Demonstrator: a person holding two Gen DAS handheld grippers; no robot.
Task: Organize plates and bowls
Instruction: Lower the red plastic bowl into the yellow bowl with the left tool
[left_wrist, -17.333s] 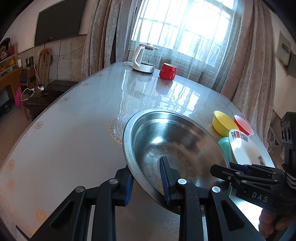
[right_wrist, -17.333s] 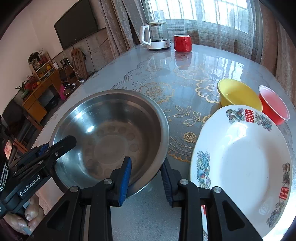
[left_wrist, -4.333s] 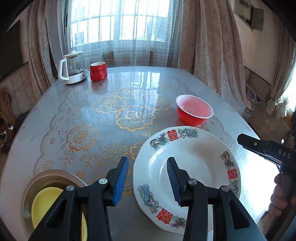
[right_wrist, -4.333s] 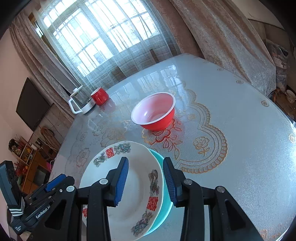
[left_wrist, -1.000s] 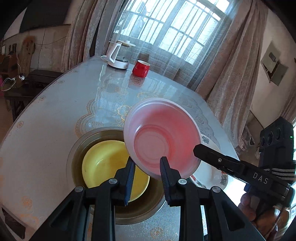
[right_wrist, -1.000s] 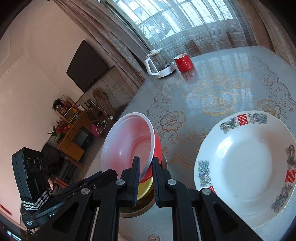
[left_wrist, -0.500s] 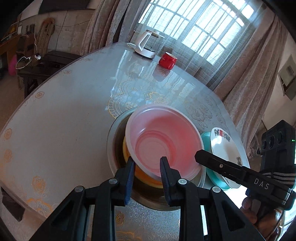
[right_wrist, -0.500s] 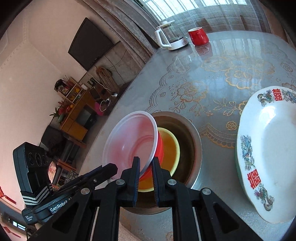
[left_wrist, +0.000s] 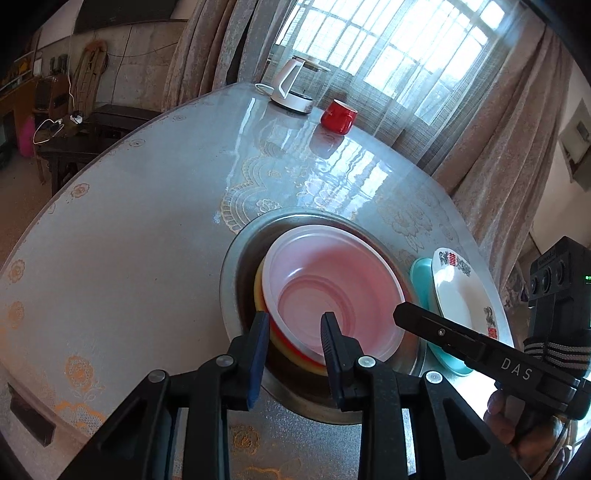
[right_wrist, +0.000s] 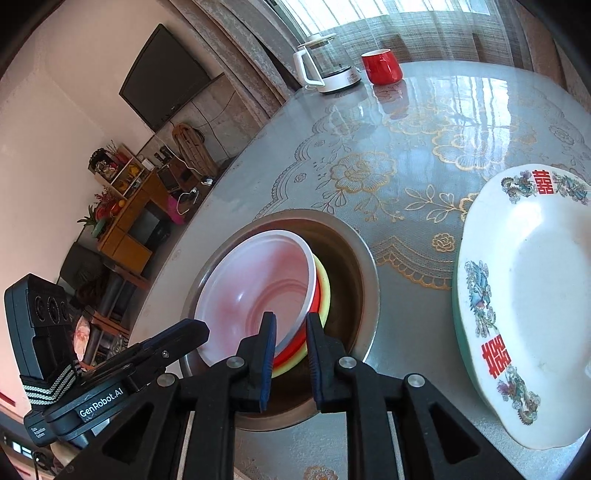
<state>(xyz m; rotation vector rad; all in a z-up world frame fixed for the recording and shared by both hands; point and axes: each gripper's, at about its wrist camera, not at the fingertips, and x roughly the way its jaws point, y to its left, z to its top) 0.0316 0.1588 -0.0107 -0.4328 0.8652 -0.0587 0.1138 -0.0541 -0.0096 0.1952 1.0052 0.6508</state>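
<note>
The red bowl (left_wrist: 332, 288) (right_wrist: 258, 284) sits nested in the yellow bowl (left_wrist: 260, 295) (right_wrist: 325, 288), which lies in the steel basin (left_wrist: 236, 258) (right_wrist: 362, 266). My left gripper (left_wrist: 293, 332) is shut on the red bowl's near rim, one pad outside and one inside. On the bowl's other side my right gripper (right_wrist: 291, 332) straddles the rim. Its jaws are opening and a small gap shows beside the outer pad. A white plate with red characters (left_wrist: 465, 288) (right_wrist: 535, 295) rests on a teal plate (left_wrist: 421, 273) to the right of the basin.
At the table's far side, by the curtained window, stand a white kettle (left_wrist: 291, 92) (right_wrist: 325, 66) and a red mug (left_wrist: 338, 116) (right_wrist: 382, 66). The table edge curves close under both grippers. A hand (left_wrist: 517, 417) holds the right gripper's handle.
The red bowl came down from above the basin and now rests inside the yellow bowl. Both grippers sank with it. The right jaws have parted slightly.
</note>
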